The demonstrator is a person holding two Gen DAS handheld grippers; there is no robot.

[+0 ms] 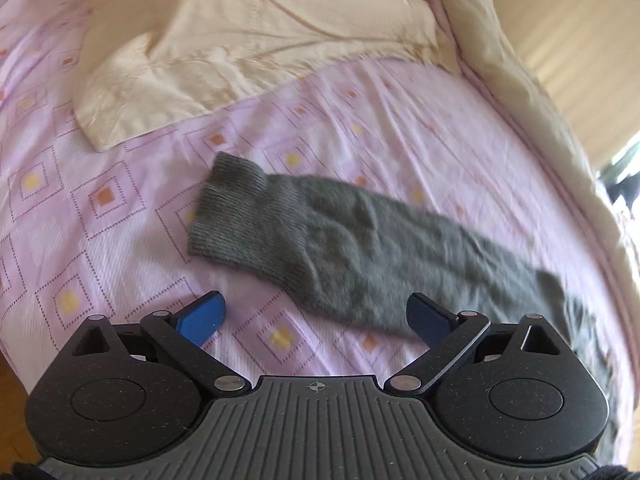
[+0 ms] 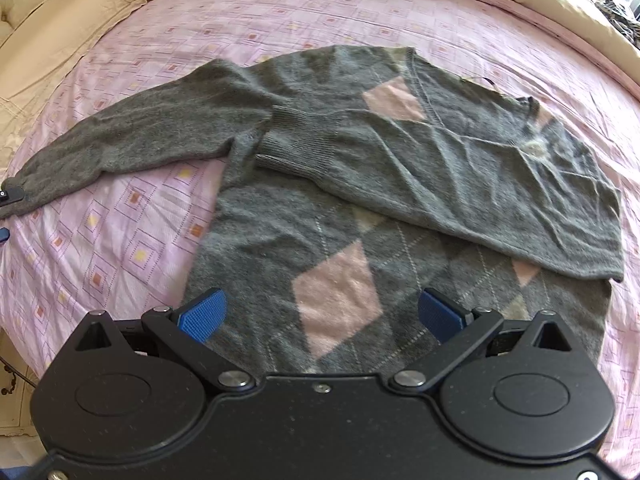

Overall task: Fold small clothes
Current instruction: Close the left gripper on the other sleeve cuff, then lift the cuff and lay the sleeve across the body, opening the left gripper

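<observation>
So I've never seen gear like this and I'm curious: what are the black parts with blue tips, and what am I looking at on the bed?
These are two hand-held grasping tools, each with a camera looking along its blue fingers. One picture comes from the left tool, the other from the right tool. Both are open and hold nothing. A grey sweater with pink diamonds lies on the pink patterned bedsheet, one sleeve folded across its front. The other sleeve stretches out sideways, just ahead of the left tool. A cream pillow lies beyond.

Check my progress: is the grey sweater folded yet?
Partly. One sleeve lies folded across the sweater; the other sleeve is still spread out.
</observation>
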